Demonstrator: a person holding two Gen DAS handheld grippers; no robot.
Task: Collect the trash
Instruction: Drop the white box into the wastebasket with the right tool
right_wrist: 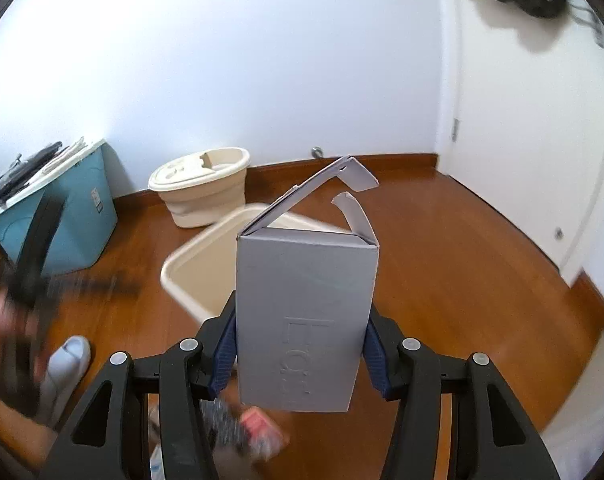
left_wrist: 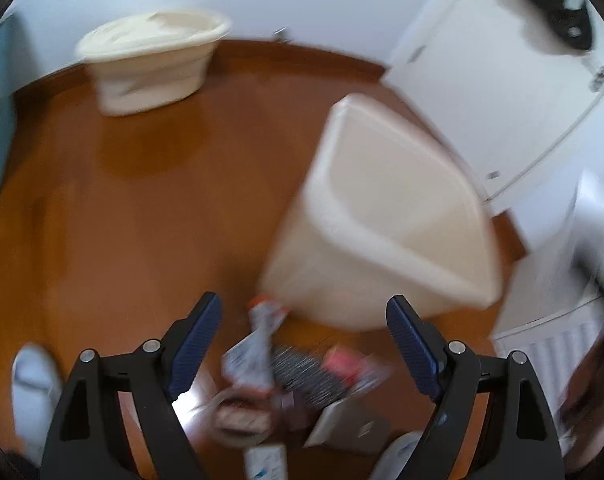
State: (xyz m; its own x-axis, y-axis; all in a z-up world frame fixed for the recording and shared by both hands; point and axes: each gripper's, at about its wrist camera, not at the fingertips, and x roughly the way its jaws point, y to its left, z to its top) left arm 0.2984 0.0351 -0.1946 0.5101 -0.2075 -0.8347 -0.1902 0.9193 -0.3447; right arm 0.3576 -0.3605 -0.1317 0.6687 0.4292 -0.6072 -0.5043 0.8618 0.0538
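Observation:
My right gripper (right_wrist: 302, 356) is shut on a pale grey cardboard box (right_wrist: 305, 312), held upright with its torn top flaps open. Behind the box stands the cream trash bin (right_wrist: 194, 268), open and on the wooden floor. In the blurred left wrist view my left gripper (left_wrist: 305, 344) is open wide with nothing between its fingers. It hangs over a heap of trash (left_wrist: 286, 376) on the floor: wrappers, a tape roll and a flat carton. The bin (left_wrist: 381, 216) stands just beyond that heap. The left gripper (right_wrist: 34, 256) shows as a dark blur at the left of the right wrist view.
A beige oval basket (right_wrist: 202, 184) sits by the far wall, and a teal storage tub (right_wrist: 74, 220) with clutter on its lid stands left of it. White doors (right_wrist: 521, 140) line the right side. A person's white-socked foot (left_wrist: 34, 388) is by the heap.

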